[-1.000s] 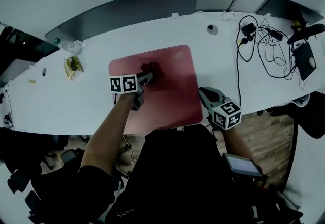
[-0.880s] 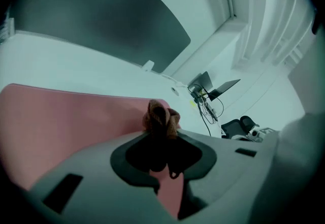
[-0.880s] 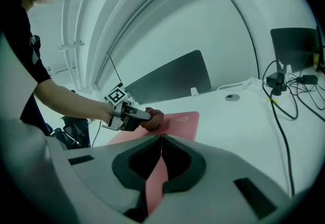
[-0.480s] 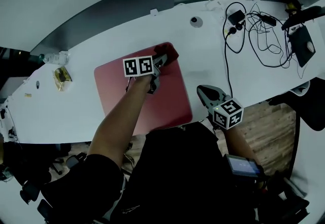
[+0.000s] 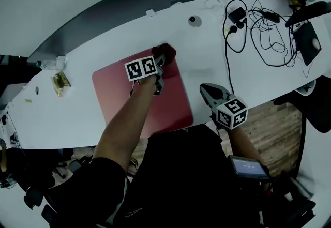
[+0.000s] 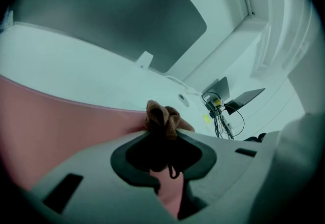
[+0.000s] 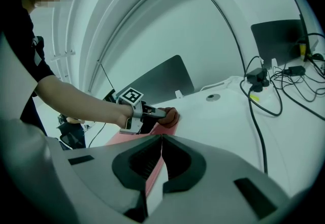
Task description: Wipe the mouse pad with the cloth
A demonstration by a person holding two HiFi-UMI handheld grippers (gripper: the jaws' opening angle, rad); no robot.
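Head view: the left tongs (image 5: pixel 163 59) hold a bunched brown cloth (image 5: pixel 167 52) at the far right corner of the red mouse pad (image 5: pixel 121 92) on the white surface (image 5: pixel 217 56). Left gripper view: the jaws are clamped on the cloth. Right gripper view: the right tongs (image 7: pixel 161 137) are closed and empty, beside the pad.

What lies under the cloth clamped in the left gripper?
The cloth sits on the red mouse pad, at its far right corner beside the white table. The pad surface directly beneath it is covered.
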